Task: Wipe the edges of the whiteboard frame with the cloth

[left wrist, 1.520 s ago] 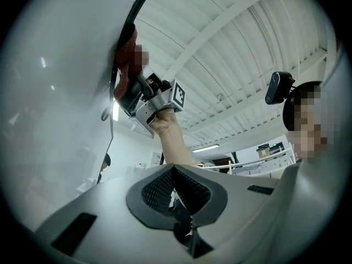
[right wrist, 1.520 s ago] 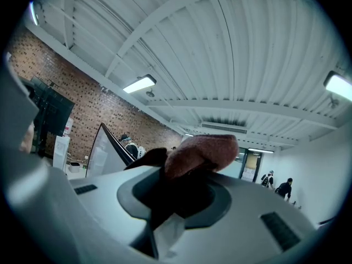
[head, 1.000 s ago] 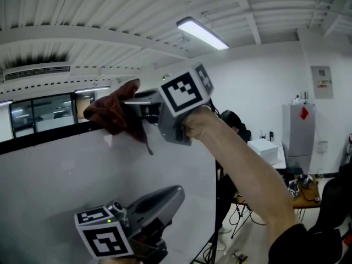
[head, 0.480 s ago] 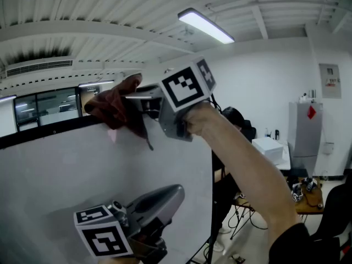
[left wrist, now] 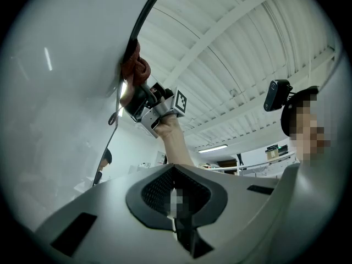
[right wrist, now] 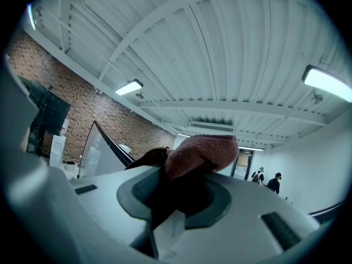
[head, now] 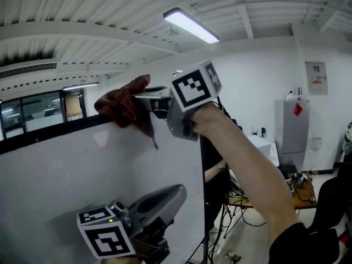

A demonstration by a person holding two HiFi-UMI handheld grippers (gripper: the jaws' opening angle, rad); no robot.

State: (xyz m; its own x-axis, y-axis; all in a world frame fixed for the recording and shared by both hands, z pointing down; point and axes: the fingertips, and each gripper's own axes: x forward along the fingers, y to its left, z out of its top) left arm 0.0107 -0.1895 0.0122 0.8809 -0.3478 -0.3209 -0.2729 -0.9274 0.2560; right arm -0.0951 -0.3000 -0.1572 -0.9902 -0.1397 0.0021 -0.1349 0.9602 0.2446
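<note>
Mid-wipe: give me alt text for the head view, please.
The right gripper holds a reddish-brown cloth on the dark top edge of the whiteboard frame, towards its right end. The left gripper hangs lower down, shut and empty.

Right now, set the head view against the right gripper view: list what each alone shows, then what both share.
Head view only: the left tool held low, the person's forearm, and a grey cabinet at the far wall. Right gripper view only: a brick wall and two distant people. Both: the reddish-brown cloth clamped in the right tool, at the whiteboard's black top frame edge.
</note>
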